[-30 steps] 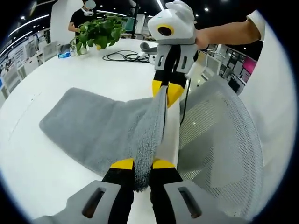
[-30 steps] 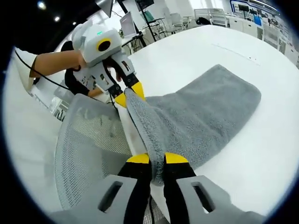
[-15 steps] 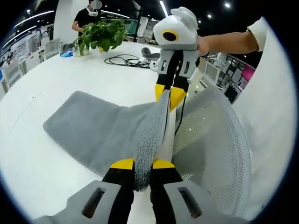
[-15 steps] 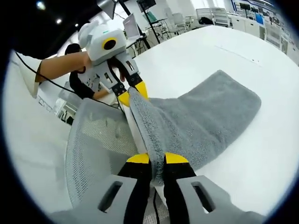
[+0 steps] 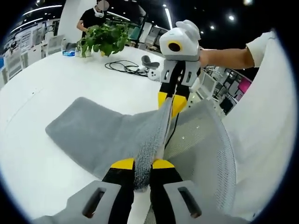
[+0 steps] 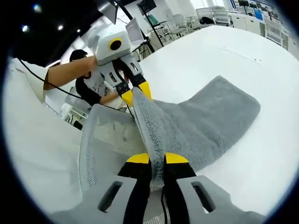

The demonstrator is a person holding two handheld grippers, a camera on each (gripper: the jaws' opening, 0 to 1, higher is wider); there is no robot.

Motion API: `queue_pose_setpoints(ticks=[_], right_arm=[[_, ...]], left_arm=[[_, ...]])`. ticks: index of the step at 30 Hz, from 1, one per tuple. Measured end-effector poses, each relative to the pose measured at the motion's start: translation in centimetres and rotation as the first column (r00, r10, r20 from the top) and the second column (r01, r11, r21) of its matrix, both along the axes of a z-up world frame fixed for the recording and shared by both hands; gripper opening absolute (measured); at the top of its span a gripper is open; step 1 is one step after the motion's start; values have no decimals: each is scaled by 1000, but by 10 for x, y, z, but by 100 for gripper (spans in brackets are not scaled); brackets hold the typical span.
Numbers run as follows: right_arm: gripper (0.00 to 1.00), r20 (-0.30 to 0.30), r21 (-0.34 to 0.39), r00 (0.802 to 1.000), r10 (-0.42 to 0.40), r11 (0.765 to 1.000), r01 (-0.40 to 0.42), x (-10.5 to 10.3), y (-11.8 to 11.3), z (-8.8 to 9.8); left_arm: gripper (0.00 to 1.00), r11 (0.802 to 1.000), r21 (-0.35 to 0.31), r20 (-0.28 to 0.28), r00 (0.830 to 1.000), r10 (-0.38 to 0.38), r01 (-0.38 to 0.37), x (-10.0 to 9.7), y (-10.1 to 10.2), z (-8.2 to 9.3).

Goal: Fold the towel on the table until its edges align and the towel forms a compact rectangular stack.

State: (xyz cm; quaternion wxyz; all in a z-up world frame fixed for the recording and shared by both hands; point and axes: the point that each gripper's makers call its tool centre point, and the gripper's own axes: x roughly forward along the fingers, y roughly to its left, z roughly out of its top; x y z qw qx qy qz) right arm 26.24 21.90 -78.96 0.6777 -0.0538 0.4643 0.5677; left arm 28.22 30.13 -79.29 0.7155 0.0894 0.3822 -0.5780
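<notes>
Folding step: first fold, by my judgement; the near edge of the towel (image 5: 98, 135) is lifted and stretched taut between the two tools, while the rest lies flat on the table (image 5: 42, 84).
Towel place: left gripper view, centre and left of the frame; right gripper view, centre to right (image 6: 205, 126), far end resting on the white tabletop.
Left gripper (image 5: 141, 164): clenched on one corner of the towel at the bottom of its own view; it also appears in the upper left of the right gripper view (image 6: 136, 91), gripping the other end of the raised edge.
Right gripper (image 6: 157, 158): pinching the opposite corner, yellow tips closed on the pile; seen in the upper centre of the left gripper view (image 5: 169, 100).
Next move: likely carry both corners together across to the far edge and lay them down evenly, keeping the edge tight so the sides match.
Surroundings: a mesh chair back (image 5: 201, 144) sits just beside the raised edge; potted plant (image 5: 103, 38) and black cable (image 5: 124, 67) lie at the upper left, well apart.
</notes>
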Motion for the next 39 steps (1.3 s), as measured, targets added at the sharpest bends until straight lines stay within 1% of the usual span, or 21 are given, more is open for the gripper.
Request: queue_pose_setpoints(ticks=[2, 3, 5, 13, 17, 19, 21, 23, 25, 26, 27, 28, 29, 30, 31, 33, 37, 39], right_arm=[[7, 8, 2, 1000, -9, 1000, 9, 4, 0, 0], [7, 8, 4, 1000, -14, 1000, 14, 7, -1, 0], [7, 15, 6, 1000, -25, 1000, 25, 11, -1, 2], [7, 52, 21, 998, -45, 999, 44, 23, 0, 7], [7, 88, 26, 995, -52, 998, 50, 31, 1, 9], [7, 117, 31, 991, -61, 998, 58, 37, 0, 11], [7, 175, 34, 982, -64, 998, 59, 46, 0, 13], [7, 168, 34, 984, -66, 998, 61, 46, 0, 15], [7, 207, 39, 975, -75, 997, 68, 54, -1, 16], [7, 210, 38, 975, -72, 997, 65, 55, -1, 16], [7, 240, 34, 968, -71, 997, 65, 59, -1, 17], [7, 283, 27, 957, -62, 998, 57, 64, -2, 17], [7, 290, 28, 955, -58, 998, 52, 64, -2, 18], [7, 314, 24, 948, -59, 998, 54, 68, -2, 18], [7, 323, 19, 945, -60, 998, 57, 70, -3, 17], [7, 324, 21, 944, -63, 998, 60, 70, -2, 18], [7, 342, 17, 937, -68, 998, 67, 75, -3, 18], [7, 353, 17, 933, -74, 997, 73, 77, -3, 19]], left_arm=[[10, 1000, -12, 24, 999, 28, -28, 8, -1, 1], [11, 999, -14, 19, 999, 32, -32, 9, -1, 2], [11, 999, -22, 28, 998, 50, -50, 15, -1, 3], [11, 995, -47, 38, 996, 86, -85, 26, 0, 9], [11, 992, -62, 62, 992, 112, -108, 35, -1, 11], [11, 991, -67, 70, 990, 123, -119, 39, 0, 12], [11, 988, -78, 85, 986, 143, -136, 45, 0, 15], [11, 984, -90, 86, 984, 159, -151, 49, 0, 16], [11, 983, -92, 97, 981, 166, -157, 53, 0, 17], [11, 983, -93, 103, 980, 170, -161, 55, 0, 18], [11, 982, -93, 106, 979, 172, -162, 56, 0, 18], [11, 983, -92, 114, 979, 170, -160, 57, 0, 19], [11, 981, -97, 125, 976, 181, -170, 60, 0, 20], [11, 979, -100, 121, 975, 188, -176, 61, 0, 20], [11, 979, -101, 119, 975, 189, -177, 62, 0, 20], [11, 976, -105, 146, 968, 203, -189, 67, 0, 21], [11, 974, -110, 135, 968, 212, -198, 70, -1, 21], [11, 972, -114, 138, 966, 220, -205, 73, -1, 22]])
